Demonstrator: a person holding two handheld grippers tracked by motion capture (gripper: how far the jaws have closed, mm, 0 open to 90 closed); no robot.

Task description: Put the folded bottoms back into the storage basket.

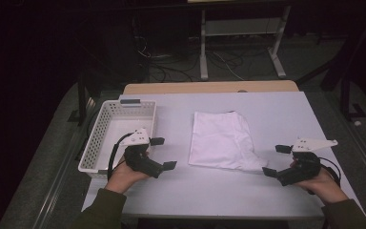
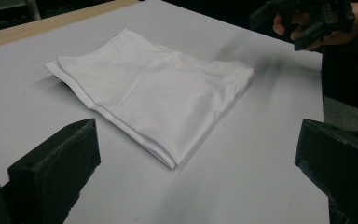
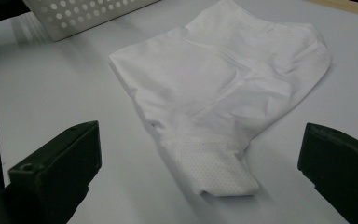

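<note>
Left tool: the left tool (image 1: 163, 153) has its jaws wide apart and holds nothing; it hovers just beside the basket, near the cloth's left edge.
Right tool: the right tool (image 1: 276, 160) is also wide open and empty; it is near the cloth's lower right corner, not touching it.
Why so placed: one tool stands on each side of the cloth, both pointing toward it, probably to take it from two edges together.
Cloth: the white folded cloth (image 1: 221, 140) lies flat in the middle of the surface (image 1: 276, 114), between the tools. A dotted band (image 3: 214, 163) sticks out at the corner nearest the right tool.
Basket: the white basket (image 1: 106, 138) with holes stands at the left edge, apart from the cloth; it looks empty, probably waiting to receive it.
</note>
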